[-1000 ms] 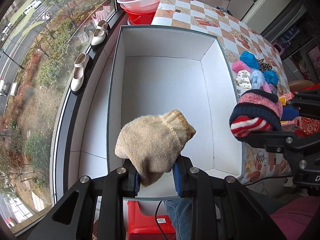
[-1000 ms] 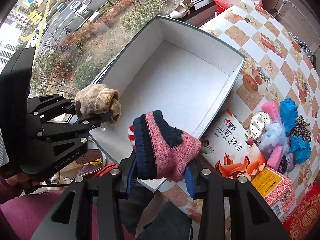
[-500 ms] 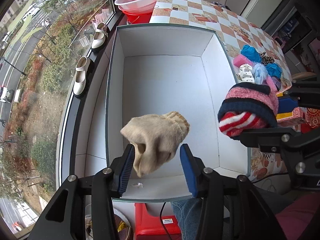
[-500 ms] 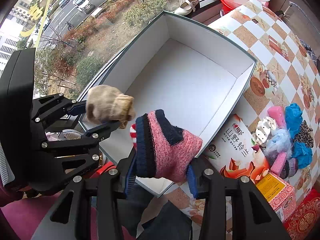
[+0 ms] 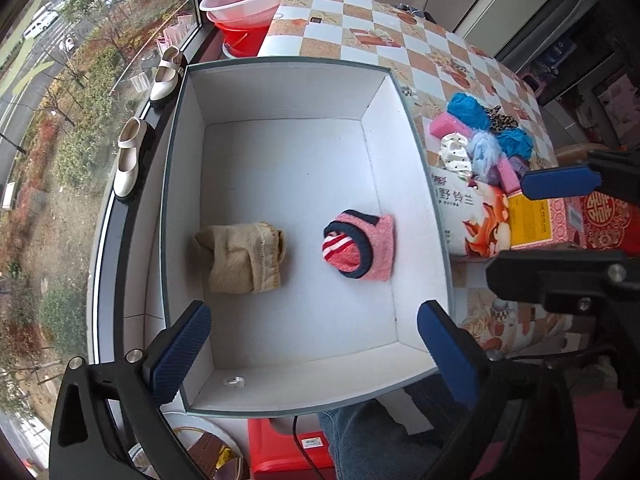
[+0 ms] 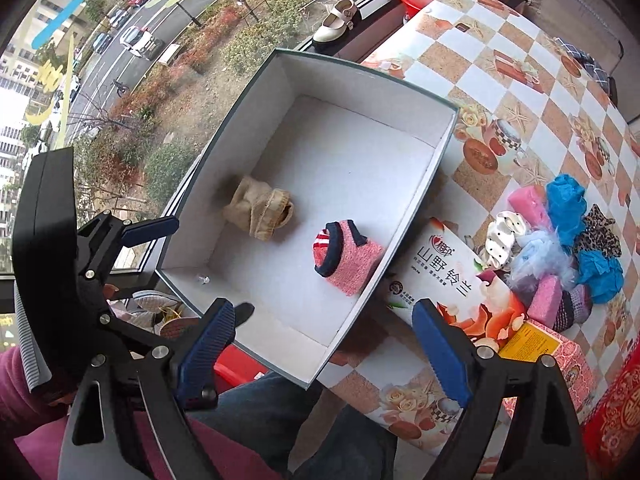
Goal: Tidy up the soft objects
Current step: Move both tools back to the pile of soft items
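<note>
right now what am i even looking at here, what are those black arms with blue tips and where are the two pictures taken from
They are two hand-held grippers; a seated person holds one in each hand, and a wide-angle camera on each looks along its fingers. One picture comes from the left gripper, the other from the right gripper. Each also sees its partner at the edge.

Both hang over a white open cardboard box on a checkered tablecloth. Their jaws have just been opening and now stand wide with nothing between them. On the box floor lie a beige knitted sock roll and, apart from it, a pink knitted sock roll with navy trim. A heap of colourful soft items lies on the cloth beside the box.
</note>
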